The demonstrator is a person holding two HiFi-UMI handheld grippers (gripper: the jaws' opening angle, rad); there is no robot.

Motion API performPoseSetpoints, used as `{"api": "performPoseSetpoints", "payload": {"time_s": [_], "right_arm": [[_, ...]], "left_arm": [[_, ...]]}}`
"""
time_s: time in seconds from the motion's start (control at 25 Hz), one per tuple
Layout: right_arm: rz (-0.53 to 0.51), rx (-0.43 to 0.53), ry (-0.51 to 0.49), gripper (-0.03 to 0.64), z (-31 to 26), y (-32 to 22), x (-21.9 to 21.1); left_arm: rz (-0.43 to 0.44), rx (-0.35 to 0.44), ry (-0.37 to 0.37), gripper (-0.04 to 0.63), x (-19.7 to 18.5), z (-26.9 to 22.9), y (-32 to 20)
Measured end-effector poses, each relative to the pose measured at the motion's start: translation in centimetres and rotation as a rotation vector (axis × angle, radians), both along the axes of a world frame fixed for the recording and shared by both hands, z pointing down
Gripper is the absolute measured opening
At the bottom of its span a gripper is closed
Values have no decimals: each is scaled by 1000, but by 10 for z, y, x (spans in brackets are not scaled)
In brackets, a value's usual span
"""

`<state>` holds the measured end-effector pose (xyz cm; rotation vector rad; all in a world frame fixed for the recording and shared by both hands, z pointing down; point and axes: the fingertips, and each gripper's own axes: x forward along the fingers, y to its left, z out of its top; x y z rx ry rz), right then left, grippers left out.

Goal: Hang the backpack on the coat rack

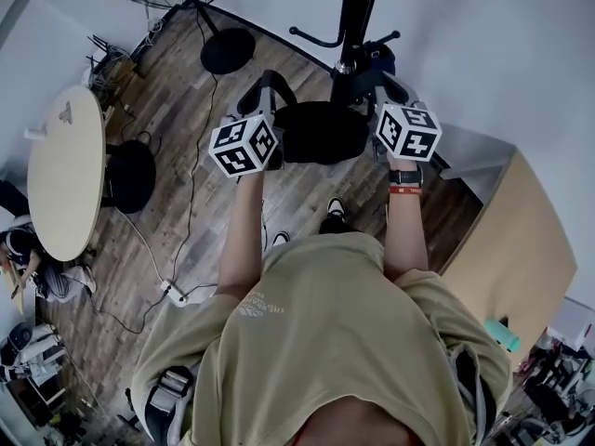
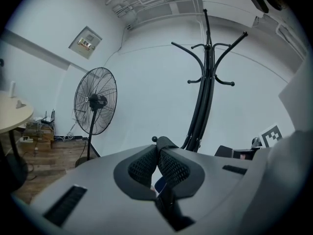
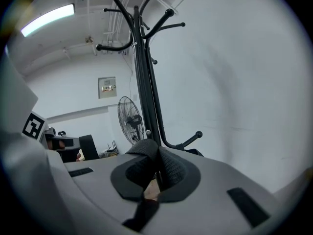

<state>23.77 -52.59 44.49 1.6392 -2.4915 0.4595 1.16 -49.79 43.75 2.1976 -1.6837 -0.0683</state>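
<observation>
Backpack (image 1: 321,133) held up beside coat rack (image 1: 358,17); left claw (image 2: 157,155), right claw (image 3: 156,156) both clamped on it.

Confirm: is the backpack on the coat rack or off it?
Off. The left hand-held gripper and right hand-held gripper are shut on the backpack; the upper hooks of the coat rack are bare.

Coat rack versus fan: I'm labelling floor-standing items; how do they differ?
The coat rack is a bare pole topped with curved hooks; the fan carries a round wire cage. The coat rack stands close ahead; the fan farther off, leftward. Both are black and floor-standing.
</observation>
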Motion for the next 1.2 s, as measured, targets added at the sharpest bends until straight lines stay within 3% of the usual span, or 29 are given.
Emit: {"api": "performPoseSetpoints", "payload": {"time_s": [0.44, 1.2], "right_arm": [[28, -109, 12, 15, 63, -6, 11], [66, -261, 47, 17, 169, 31, 17]], "left_arm": [[24, -103, -52, 26, 11, 61, -5], [68, -298, -84, 26, 19, 176, 30]]}}
